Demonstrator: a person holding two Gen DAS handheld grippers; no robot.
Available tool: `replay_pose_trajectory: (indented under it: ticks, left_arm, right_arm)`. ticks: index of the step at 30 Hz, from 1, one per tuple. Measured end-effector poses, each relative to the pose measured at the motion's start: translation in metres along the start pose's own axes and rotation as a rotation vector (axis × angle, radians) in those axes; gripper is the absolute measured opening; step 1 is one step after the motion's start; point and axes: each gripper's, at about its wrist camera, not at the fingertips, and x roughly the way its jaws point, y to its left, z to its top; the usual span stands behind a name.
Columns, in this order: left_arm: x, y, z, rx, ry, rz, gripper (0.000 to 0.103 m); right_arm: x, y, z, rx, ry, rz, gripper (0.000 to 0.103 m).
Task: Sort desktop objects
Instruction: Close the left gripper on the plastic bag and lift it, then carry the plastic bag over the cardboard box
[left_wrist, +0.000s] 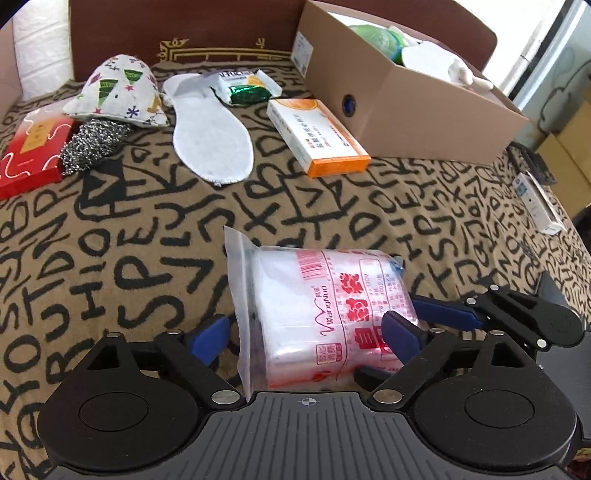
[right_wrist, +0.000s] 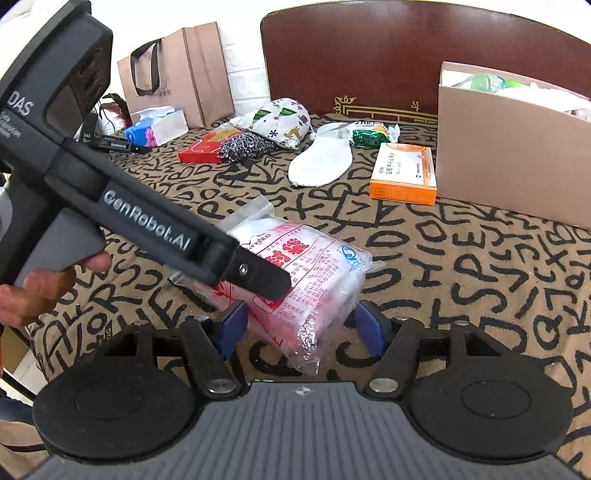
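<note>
Right wrist: bag pack (right_wrist: 303, 280) between right hand-held gripper (right_wrist: 301, 328) fingers.

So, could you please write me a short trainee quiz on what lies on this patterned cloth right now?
1. True or false: the white insole lies inside the cardboard box.
2. What sits between the fingers of the left gripper? A, a mug; B, a clear pack of bags with red print; C, a book.
3. Fill the gap: the orange-and-white carton lies beside the ___ box.
Key: 1 false, it lies on the patterned cloth; 2 B; 3 cardboard.
</note>
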Motion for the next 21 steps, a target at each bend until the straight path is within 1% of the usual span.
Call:
replay_pose_trajectory:
  ticks: [4, 6, 7, 8, 9, 10, 11, 12, 14, 16, 17, 19, 21]
  left_arm:
    - [0.001, 0.000, 0.002, 0.025, 0.006, -0.026, 0.083]
    - [0.002, -0.003, 0.001, 0.045, 0.008, -0.023, 0.084]
    - [0.003, -0.004, 0.002, 0.051, 0.010, -0.015, 0.089]
    - [0.006, -0.004, 0.003, 0.050, 0.012, -0.005, 0.091]
    - [0.008, -0.004, 0.004, 0.047, 0.016, -0.003, 0.090]
    - [0.010, -0.003, 0.006, 0.049, 0.019, -0.009, 0.088]
    - [0.011, -0.004, 0.008, 0.055, 0.018, -0.008, 0.086]
    - [0.011, -0.006, 0.009, 0.063, 0.020, -0.014, 0.081]
    - [0.010, -0.013, 0.011, 0.090, 0.017, 0.012, 0.081]
    - [0.008, -0.020, 0.010, 0.121, 0.007, 0.036, 0.080]
    - [0.006, -0.023, 0.011, 0.130, 0.002, 0.043, 0.080]
    - [0.001, -0.028, 0.012, 0.140, -0.015, 0.047, 0.080]
    - [-0.006, -0.034, 0.015, 0.145, -0.040, 0.041, 0.082]
  right_arm:
    - [0.000, 0.000, -0.002, 0.000, 0.003, 0.016, 0.070]
    - [0.001, 0.001, -0.003, -0.012, 0.004, 0.023, 0.071]
    - [0.002, 0.001, -0.003, -0.017, 0.005, 0.026, 0.071]
    - [0.003, 0.001, -0.003, -0.015, 0.008, 0.029, 0.071]
    - [0.005, 0.000, -0.003, -0.008, 0.010, 0.034, 0.071]
    - [0.006, 0.000, -0.002, -0.003, 0.009, 0.037, 0.071]
    - [0.008, 0.000, -0.001, 0.000, 0.007, 0.037, 0.071]
    - [0.010, 0.000, -0.001, 0.004, 0.003, 0.035, 0.070]
    - [0.012, 0.000, 0.001, 0.016, 0.001, 0.025, 0.068]
    - [0.009, 0.002, 0.003, 0.016, 0.006, 0.012, 0.063]
    - [0.008, 0.002, 0.004, 0.014, 0.008, 0.008, 0.062]
    - [0.003, 0.000, 0.005, 0.020, 0.004, 0.011, 0.057]
    - [-0.003, -0.002, 0.008, 0.036, -0.004, 0.008, 0.055]
